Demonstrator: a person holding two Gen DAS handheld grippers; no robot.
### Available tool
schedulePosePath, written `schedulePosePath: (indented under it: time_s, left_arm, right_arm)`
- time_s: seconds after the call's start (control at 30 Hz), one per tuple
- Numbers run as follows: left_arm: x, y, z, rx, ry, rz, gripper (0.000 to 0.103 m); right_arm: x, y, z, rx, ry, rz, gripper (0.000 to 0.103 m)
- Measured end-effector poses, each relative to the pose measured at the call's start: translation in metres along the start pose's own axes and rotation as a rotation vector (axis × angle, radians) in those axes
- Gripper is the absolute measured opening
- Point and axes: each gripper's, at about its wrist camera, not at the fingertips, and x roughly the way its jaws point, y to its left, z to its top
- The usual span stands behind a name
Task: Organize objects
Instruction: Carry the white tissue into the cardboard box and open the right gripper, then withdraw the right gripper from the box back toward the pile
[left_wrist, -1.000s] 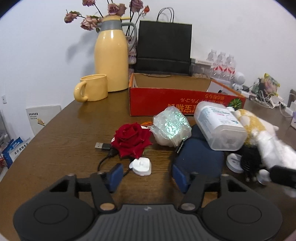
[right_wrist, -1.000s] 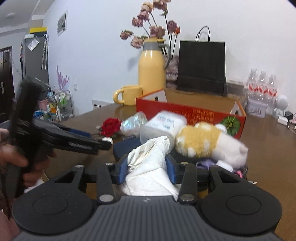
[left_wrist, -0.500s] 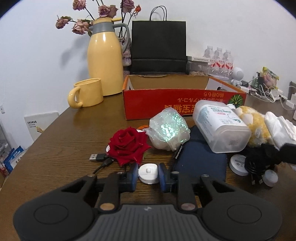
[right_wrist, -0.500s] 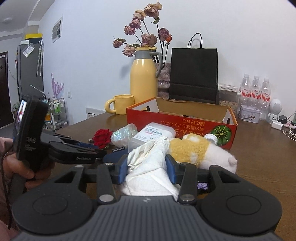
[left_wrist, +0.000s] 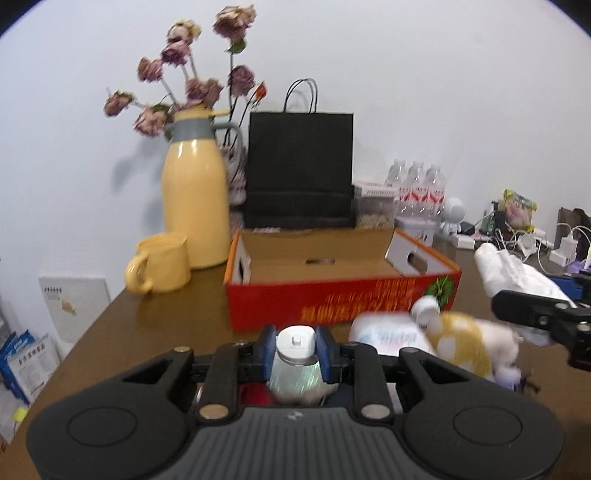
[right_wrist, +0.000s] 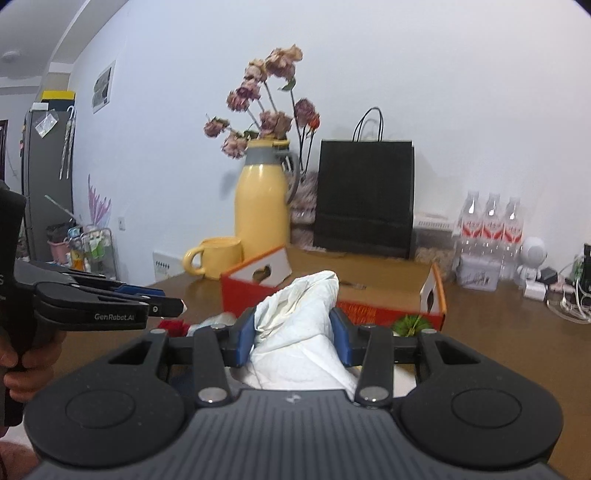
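— Objects for sorting: which do the tongs carry?

— The left tongs (left_wrist: 295, 349) are pinched narrow on a small white charger (left_wrist: 295, 341), lifted off the worktop (left_wrist: 166, 317). The right tongs (right_wrist: 293, 338) are clamped around a crumpled white bag (right_wrist: 299, 325), also raised.

— Why hold them up like that?

— I judge both are headed for the red box (left_wrist: 332, 306), which sits ahead of each pair of tongs with its open top facing up, so lifting clears its front wall.

— And the rest?

— A red rose (right_wrist: 173, 326), a shiny wrapped bundle (left_wrist: 295, 380) and a plush toy (left_wrist: 469, 339) lie below and beside the tongs, not yet boxed. Blur smears that heap, so I can't tell exactly what touches what.

— What's beyond the box?

— A yellow jug (left_wrist: 195, 206) and a mug (left_wrist: 162, 266), well apart from the tongs.
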Motion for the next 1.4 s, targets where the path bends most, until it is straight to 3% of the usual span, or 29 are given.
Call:
schedulePosePath:
  time_s: [0.17,0.5,0.97,1.1,1.13,1.17,1.2,1.23,1.27,1.3,1.4]
  left_arm:
    - [0.023,-0.012,0.033,-0.005,-0.032,0.002,0.022]
    - [0.092,-0.023,0.08,-0.043,-0.01,0.011,0.022]
    - [0.189,-0.008,0.098,-0.063,0.099,0.082,0.022]
    - [0.203,-0.007,0.099,-0.035,0.117,0.091,0.022]
    - [0.204,-0.008,0.099,-0.027,0.115,0.093,0.025]
    - [0.205,-0.009,0.099,-0.017,0.116,0.093,0.044]
    - [0.207,-0.01,0.099,-0.009,0.123,0.094,0.077]
    - [0.208,-0.011,0.098,-0.004,0.124,0.095,0.093]
    - [0.208,-0.011,0.097,-0.002,0.111,0.099,0.102]
    - [0.205,-0.012,0.096,0.001,0.088,0.106,0.103]
    - [0.203,-0.014,0.096,0.01,0.078,0.11,0.103]
  right_arm:
    - [0.027,-0.016,0.023,0.007,-0.012,-0.002,0.043]
    - [0.094,-0.049,0.054,0.028,0.008,0.0,0.044]
    - [0.202,-0.098,0.055,0.084,0.136,-0.053,0.044]
    - [0.216,-0.108,0.049,0.099,0.177,-0.07,0.05]
    - [0.218,-0.109,0.047,0.1,0.189,-0.069,0.058]
    - [0.22,-0.109,0.045,0.099,0.198,-0.071,0.064]
    - [0.221,-0.109,0.043,0.093,0.208,-0.076,0.074]
    - [0.223,-0.109,0.043,0.089,0.214,-0.08,0.08]
    - [0.223,-0.108,0.042,0.086,0.218,-0.084,0.086]
    - [0.224,-0.108,0.041,0.087,0.22,-0.09,0.103]
    - [0.222,-0.108,0.041,0.082,0.223,-0.107,0.103]
